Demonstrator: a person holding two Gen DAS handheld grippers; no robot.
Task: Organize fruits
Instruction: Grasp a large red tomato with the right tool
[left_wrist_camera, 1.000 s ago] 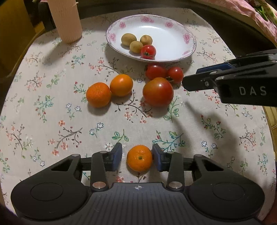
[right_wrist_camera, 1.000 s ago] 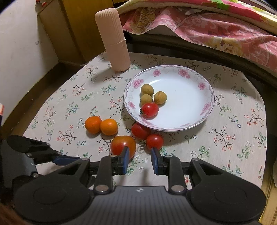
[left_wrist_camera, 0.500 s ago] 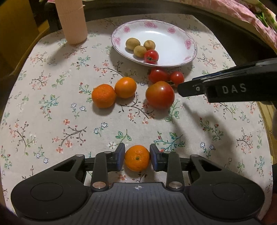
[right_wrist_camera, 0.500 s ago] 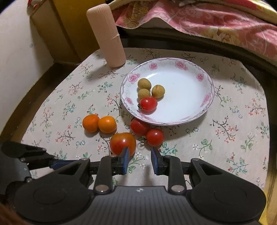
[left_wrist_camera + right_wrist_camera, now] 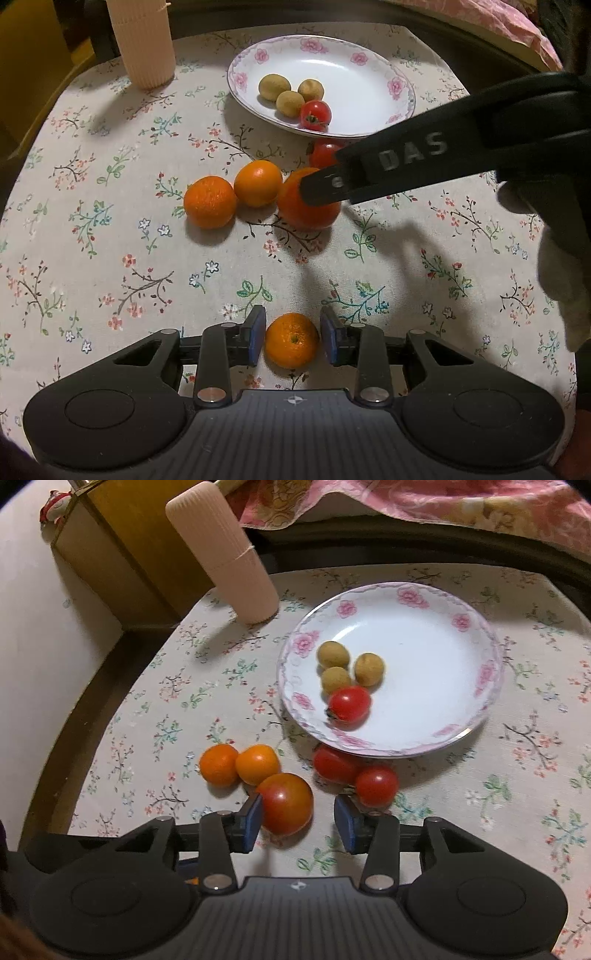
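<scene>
Right claw (image 5: 298, 823) opening round the big tomato (image 5: 285, 803), lower centre; left claw (image 5: 292, 341) straddling a tangerine (image 5: 291, 340), pads just clear.
Plate (image 5: 476, 635) upper right holds three longans, one small tomato; other fruit not yet sorted.

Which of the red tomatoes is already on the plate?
The small tomato lying beside the three yellowish fruits on the plate. The big tomato and two other small ones lie on the tablecloth.
</scene>
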